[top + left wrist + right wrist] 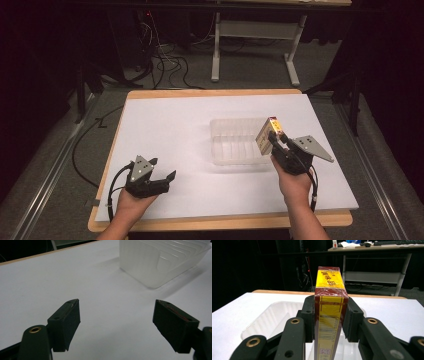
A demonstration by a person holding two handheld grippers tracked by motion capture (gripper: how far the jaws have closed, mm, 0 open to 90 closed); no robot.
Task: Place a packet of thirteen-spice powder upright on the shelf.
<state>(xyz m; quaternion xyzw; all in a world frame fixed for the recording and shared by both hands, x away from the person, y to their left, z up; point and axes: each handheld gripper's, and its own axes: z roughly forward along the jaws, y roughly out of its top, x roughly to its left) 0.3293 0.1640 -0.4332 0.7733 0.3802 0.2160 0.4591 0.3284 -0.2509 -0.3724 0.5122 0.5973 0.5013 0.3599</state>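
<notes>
A yellow and dark red box (266, 135) (329, 315) stands on edge above the right end of a clear plastic tray (235, 142). My right gripper (279, 141) (329, 320) is shut on the box, one black jaw pressed on each broad side. The tray (269, 320) lies just beyond and below the box, ribbed inside. My left gripper (161, 170) (116, 322) rests open at the table's front left, with bare white surface between its jaws. The tray's near corner (160, 262) shows ahead of it to the right.
The white sheet (170, 130) covers a wooden table (220, 220). On the floor behind lie cables (165, 60), and a white desk frame (255, 45) stands farther back. Dark curtains close in both sides.
</notes>
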